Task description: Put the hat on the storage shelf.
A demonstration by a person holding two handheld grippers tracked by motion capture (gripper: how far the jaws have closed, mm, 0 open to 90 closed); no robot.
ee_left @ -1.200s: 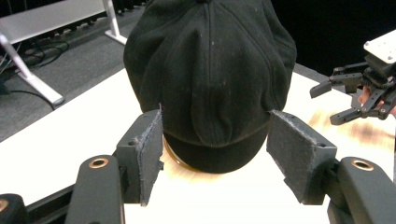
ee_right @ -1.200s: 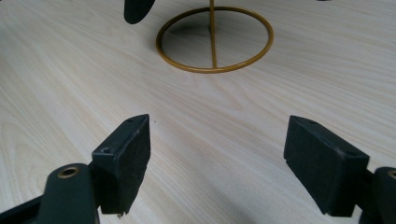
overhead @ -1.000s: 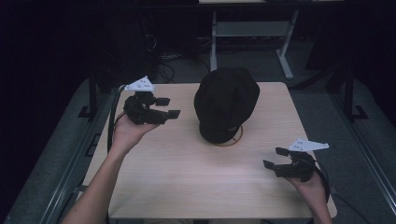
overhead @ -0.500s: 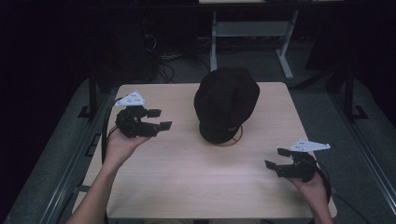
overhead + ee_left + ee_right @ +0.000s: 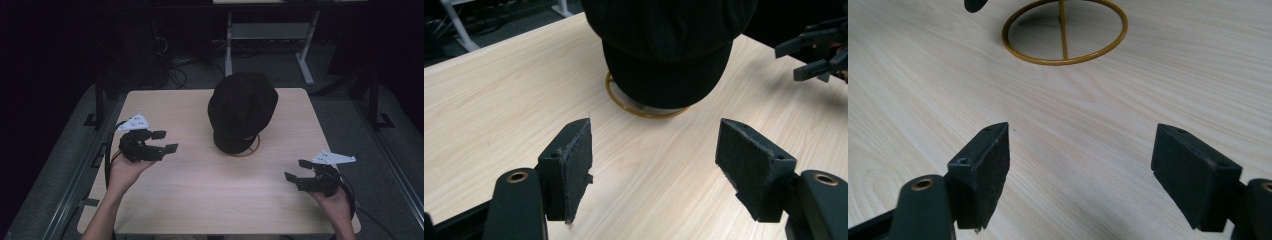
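Note:
A black cap (image 5: 243,111) sits on a gold wire stand (image 5: 248,149) at the middle of the wooden table (image 5: 200,200). My left gripper (image 5: 165,141) hovers left of the cap, apart from it. Its jaws have just been opening and hold nothing. In the left gripper view the cap (image 5: 669,45) and the stand's ring (image 5: 644,111) lie ahead of the open left gripper (image 5: 659,160). My right gripper (image 5: 296,170) is open and empty near the front right. In the right gripper view, the right gripper (image 5: 1083,165) faces the stand's ring base (image 5: 1063,35).
The table's edges drop to a dark floor with a metal rail (image 5: 75,185) at the left. A white desk frame (image 5: 270,35) stands behind. The right gripper (image 5: 819,50) appears far off in the left gripper view.
My left gripper has come down and back toward the person, away from the cap, and its jaws stand a little wider. The right gripper has stayed put.

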